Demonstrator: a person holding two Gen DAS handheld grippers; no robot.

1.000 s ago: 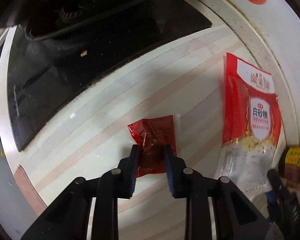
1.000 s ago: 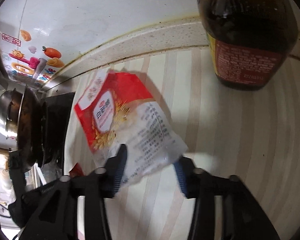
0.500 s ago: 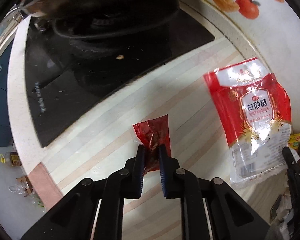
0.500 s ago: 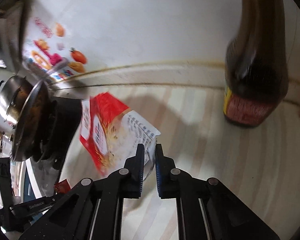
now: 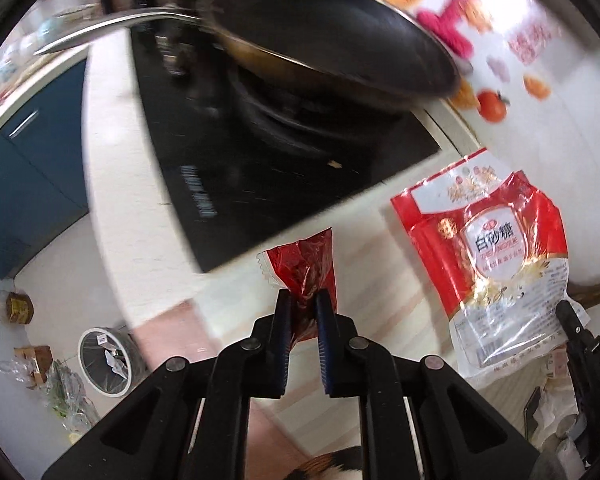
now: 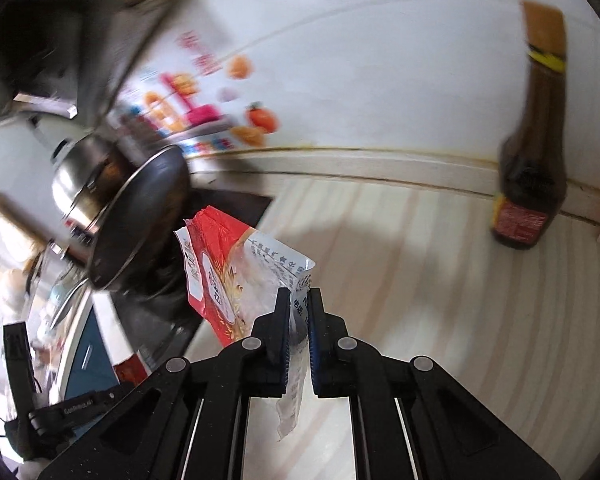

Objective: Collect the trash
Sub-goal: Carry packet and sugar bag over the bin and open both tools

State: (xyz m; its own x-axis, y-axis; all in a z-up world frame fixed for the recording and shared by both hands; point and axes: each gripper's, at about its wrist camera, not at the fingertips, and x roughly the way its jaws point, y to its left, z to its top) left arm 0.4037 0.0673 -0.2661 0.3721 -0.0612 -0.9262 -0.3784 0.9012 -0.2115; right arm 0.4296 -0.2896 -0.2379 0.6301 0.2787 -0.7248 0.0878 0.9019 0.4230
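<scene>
— Grippers first: what has each got?

— Left gripper is clamped tight on a small dark-red sachet, pinched at its lower end, the crinkled top sticking up past the fingertips. Right gripper is closed on the clear bottom edge of a red-and-white sugar bag, which hangs clear of the table, a flap trailing below the jaws.

— How are they angled?

— Left one points steeply down over the table's front edge. Right one tilts down more gently, facing the white wall.

— And around them?

— Pale striped table, a black hob with a dark wok on its burner, bright food stickers on the wall.

— Anything only one camera catches?

— Left view looks past the table edge to the floor: a round bin with scraps inside, clutter beside it, blue cabinet doors. It also shows the sugar bag's printed front and the right gripper's tip at its corner. Right view alone has the tall brown sauce bottle upright against the back ledge, and a steel pot behind the wok.
</scene>
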